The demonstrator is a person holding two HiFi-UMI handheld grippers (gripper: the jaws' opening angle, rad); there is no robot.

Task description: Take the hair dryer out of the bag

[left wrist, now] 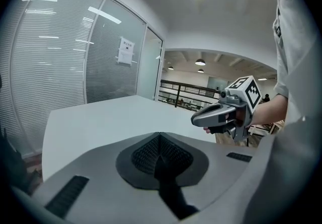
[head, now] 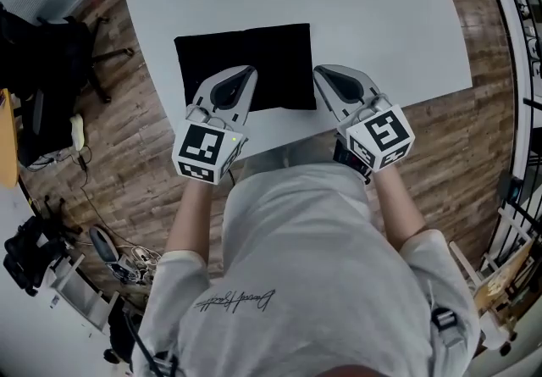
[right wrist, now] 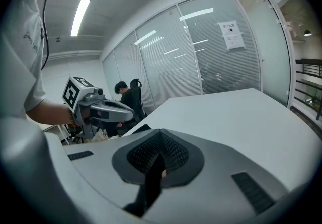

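Over the near edge of the white table (head: 381, 19), as the head view had it, lay the black bag (head: 271, 53), flat, at 12 o'clock from my chest. My left gripper (head: 250, 72) pointed toward 1 o'clock over the bag's near half. My right gripper (head: 319, 72) pointed toward 11 o'clock, its tip just at the bag's right edge. Whether either tip touched the cloth I could not tell. My white shirt (head: 313, 257) filled the 6 o'clock side, with wooden floor (head: 144, 121) at 3 and 9 o'clock.

Through the left gripper view, my left fingers (left wrist: 146, 155) were pressed fully together with nothing between them. Bare tabletop stretched beyond them toward 11 o'clock. A glass wall (left wrist: 60, 52) with blinds stood at 10 o'clock, a paper notice (left wrist: 126, 50) stuck on it. My right gripper hung at 3 o'clock.

Through the right gripper view, my right fingers (right wrist: 173, 153) were closed tight and held nothing. My left gripper sat at 9 o'clock, with a dark sliver that looked like the bag's edge just below it. The tabletop ran off toward 3 o'clock, and a seated person in black (right wrist: 122, 94) was beyond, before the glass wall. The hair dryer showed in none of my views.
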